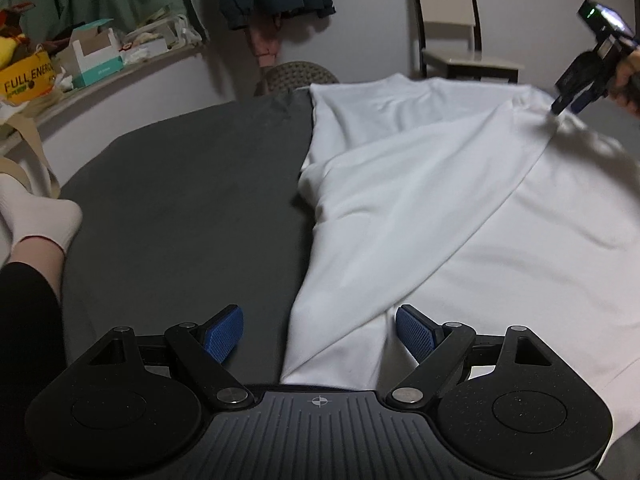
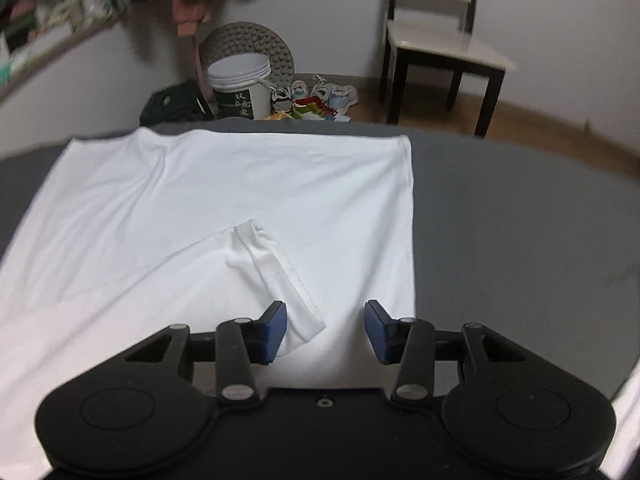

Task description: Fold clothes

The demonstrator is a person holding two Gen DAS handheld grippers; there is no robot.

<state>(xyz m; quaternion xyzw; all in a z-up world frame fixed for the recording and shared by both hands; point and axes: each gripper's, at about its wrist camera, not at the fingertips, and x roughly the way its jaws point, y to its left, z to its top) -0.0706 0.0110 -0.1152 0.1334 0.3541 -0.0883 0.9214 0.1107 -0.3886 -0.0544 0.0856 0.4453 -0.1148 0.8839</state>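
Already the white shirt (image 2: 224, 200) lies spread on the dark grey surface (image 2: 520, 220), one side laid over its middle so that a sleeve (image 2: 276, 268) rests on top, its cuff pointing toward my right claw (image 2: 326, 330). That claw stands wide and empty just above the cloth, the cuff's corner near its left pad; if I close carelessly I judge I could pinch the layer beneath along with the sleeve and drag the whole fold askew. My left claw (image 1: 319, 334) is likewise wide, holding nothing, straddling the shirt's near left edge where the folded flap starts; a grab there might take only the top ply and let the under layer slide. The cloth looks thin and slack, so any quick lift would likely wrinkle it. The right hem (image 2: 410, 216) runs straight, with plenty of bare surface beyond it. On the left there is open surface too, though a socked foot (image 1: 38, 216) rests at that border. Past the far edge stand a chair (image 2: 440, 44) and a white bucket (image 2: 240, 84), well apart.
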